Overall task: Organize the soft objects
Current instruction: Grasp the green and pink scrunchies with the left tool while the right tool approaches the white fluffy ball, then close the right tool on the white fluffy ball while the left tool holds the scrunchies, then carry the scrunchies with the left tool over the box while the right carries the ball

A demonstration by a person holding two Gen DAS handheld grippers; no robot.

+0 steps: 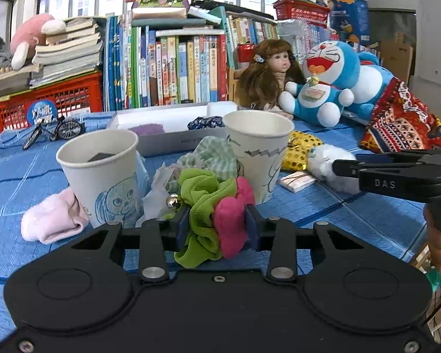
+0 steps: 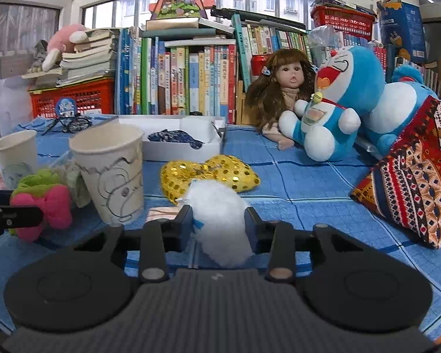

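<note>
My left gripper [image 1: 217, 220] is shut on a green scrunchie with a pink bow [image 1: 211, 206], held just in front of two paper cups [image 1: 103, 173] [image 1: 258, 147]. The bow also shows in the right wrist view [image 2: 47, 203]. My right gripper [image 2: 219, 220] is shut on a white fluffy pompom [image 2: 217, 214], in front of a gold sequin heart [image 2: 211, 173]. In the left wrist view the right gripper [image 1: 338, 167] sits at the right edge against the pompom [image 1: 326, 156].
A white box [image 2: 179, 147] holding dark blue fabric stands behind the cups. A pink sock [image 1: 53, 217], green checked cloth [image 1: 214, 153], doll [image 2: 282, 94], Doraemon plush [image 2: 335, 111], patterned cushion [image 2: 414, 182] and book row [image 2: 176, 79] surround the blue cloth.
</note>
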